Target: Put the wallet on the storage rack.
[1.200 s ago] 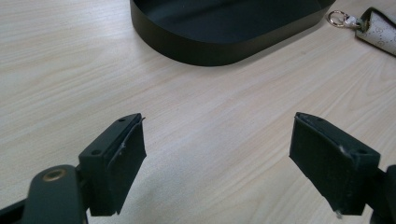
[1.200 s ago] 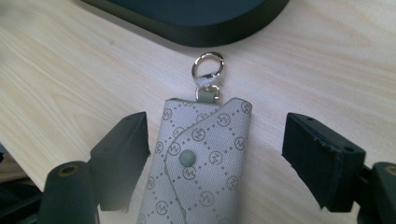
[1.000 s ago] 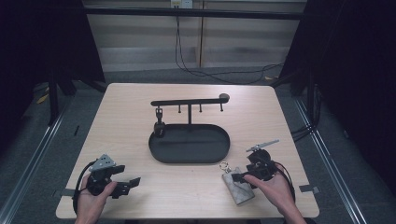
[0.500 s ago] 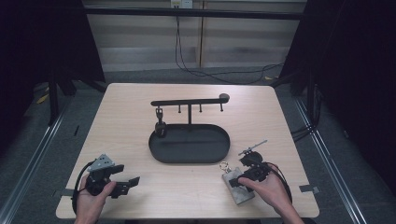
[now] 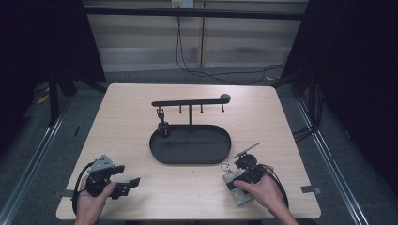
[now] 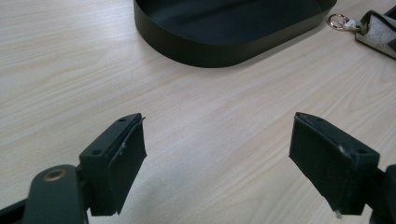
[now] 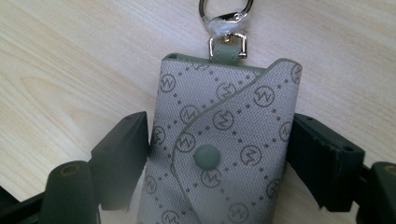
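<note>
Pale wood-grain surface [image 5: 141,108] with rounded corners, standing on grey floor between dark curtains; pale wall panels and a hanging cable behind. At centre, black oval tray [image 5: 190,145] with an upright post and cross bar [image 5: 190,101] carrying small hooks; one dark item [image 5: 162,127] hanging near the bar's left end.

Near the front right corner, grey patterned key pouch [image 7: 219,140] lying flat, snap button up, metal clasp ring [image 7: 225,11] pointing toward the tray. Right hand-held gripper [image 7: 219,158] set astride the pouch, one jaw at each long edge; jaws just opened a little, left pad at or touching the fabric, right pad close beside it, firm clamping not confirmed. Person's right hand [image 5: 258,190] behind it.

Near the front left corner, left hand-held gripper [image 6: 217,161] held low, jaws wide apart over bare wood, pointing toward the tray's near wall. Tape marks on front corners.
</note>
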Motion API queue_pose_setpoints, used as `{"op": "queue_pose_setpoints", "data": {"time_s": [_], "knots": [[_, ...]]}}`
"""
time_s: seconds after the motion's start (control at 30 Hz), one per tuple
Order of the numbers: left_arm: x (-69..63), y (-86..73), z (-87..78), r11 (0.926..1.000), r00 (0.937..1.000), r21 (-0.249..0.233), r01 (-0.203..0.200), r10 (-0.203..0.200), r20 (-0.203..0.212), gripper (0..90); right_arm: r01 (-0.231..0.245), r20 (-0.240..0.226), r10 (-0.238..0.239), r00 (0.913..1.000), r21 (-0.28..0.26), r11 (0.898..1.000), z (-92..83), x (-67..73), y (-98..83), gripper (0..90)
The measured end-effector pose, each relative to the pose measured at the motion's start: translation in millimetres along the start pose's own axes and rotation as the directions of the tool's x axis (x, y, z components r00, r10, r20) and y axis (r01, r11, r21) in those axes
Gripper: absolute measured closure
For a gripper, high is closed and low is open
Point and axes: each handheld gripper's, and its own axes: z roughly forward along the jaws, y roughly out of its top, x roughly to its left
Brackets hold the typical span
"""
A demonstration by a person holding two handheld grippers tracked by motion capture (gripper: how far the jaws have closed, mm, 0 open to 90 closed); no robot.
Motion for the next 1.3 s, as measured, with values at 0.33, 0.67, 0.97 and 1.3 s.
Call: {"op": "queue_pose_setpoints", "data": {"time_s": [0.33,0.67,0.97,1.3], "knots": [[0.2,-0.5,0.3,1.0000,1.0000,0.001,0.007,-0.007,0.001,18.5,-0.026,0.008,0.026,0.9996,0.023,0.999,-2.5,-0.5,3.5,32.5],[0.5,-0.5,0.3,0.9999,0.9999,0.004,0.010,-0.010,0.004,18.5,-0.017,0.006,0.017,0.9998,0.086,0.996,-10.3,0.5,10.5,34.9],[1.9,-0.5,-0.9,0.9999,0.9999,-0.001,0.015,-0.015,0.004,18.5,0.012,0.020,-0.015,0.9997,0.110,0.994,-22.9,0.4,17.0,35.3],[1.8,-0.4,-0.8,0.9999,0.9998,-0.001,0.017,-0.017,0.004,18.5,0.016,0.023,-0.019,0.9996,0.132,0.991,-36.8,-2.8,25.6,35.3]]}}
